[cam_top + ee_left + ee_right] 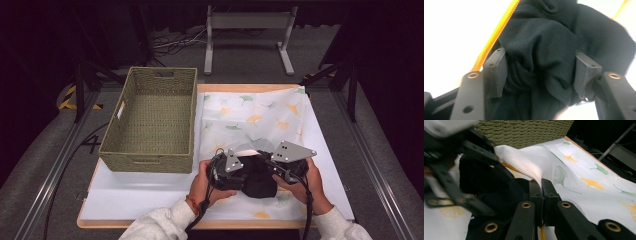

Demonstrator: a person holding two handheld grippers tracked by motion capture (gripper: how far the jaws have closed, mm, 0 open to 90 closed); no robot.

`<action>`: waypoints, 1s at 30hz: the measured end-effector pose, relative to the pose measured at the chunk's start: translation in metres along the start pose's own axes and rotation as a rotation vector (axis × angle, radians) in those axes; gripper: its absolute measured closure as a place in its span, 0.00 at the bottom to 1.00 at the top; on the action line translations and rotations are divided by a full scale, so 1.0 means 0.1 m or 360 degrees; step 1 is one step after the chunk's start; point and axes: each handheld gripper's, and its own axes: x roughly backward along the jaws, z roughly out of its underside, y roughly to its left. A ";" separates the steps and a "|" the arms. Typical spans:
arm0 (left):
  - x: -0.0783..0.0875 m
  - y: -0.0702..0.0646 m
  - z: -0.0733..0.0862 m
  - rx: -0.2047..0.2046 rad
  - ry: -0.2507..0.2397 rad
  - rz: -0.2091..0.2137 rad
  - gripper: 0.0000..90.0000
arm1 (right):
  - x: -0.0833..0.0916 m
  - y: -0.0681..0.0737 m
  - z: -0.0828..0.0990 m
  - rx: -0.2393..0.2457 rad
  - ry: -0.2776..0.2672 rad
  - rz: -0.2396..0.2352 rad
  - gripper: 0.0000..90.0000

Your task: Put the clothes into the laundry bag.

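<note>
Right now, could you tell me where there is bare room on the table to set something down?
The white board is bare in front of the basket, left of the left gripper. A narrow strip runs along the right edge beside the bag. The basket is empty too. It is crowded at front centre, where both grippers work the black cloth.

Green woven basket (150,120) at left, white tabletop (130,192)
</note>
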 end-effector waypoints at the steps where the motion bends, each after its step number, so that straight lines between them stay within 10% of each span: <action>1: 0.05 0.00 0.01 -0.0010 -0.0001 0.0006 0.37 | 0.00 0.00 0.00 0.0000 0.0000 0.0000 0.98; 4: 0.23 -0.03 0.04 -0.0082 0.0011 0.0019 0.39 | 0.01 0.01 0.00 0.0002 0.0000 -0.0005 0.98; 7: 0.38 -0.08 0.12 -0.0202 0.0014 0.0078 0.63 | 0.03 0.01 0.03 -0.0040 0.0004 -0.0061 0.98; 16: 0.06 -0.27 0.07 -0.0289 -0.0027 0.0183 0.74 | 0.01 0.08 0.08 -0.0024 0.0056 -0.0091 0.98; 30: -0.49 -0.26 0.03 -0.0118 0.0022 0.0036 0.97 | 0.03 0.10 0.24 -0.0018 0.0134 -0.0097 0.98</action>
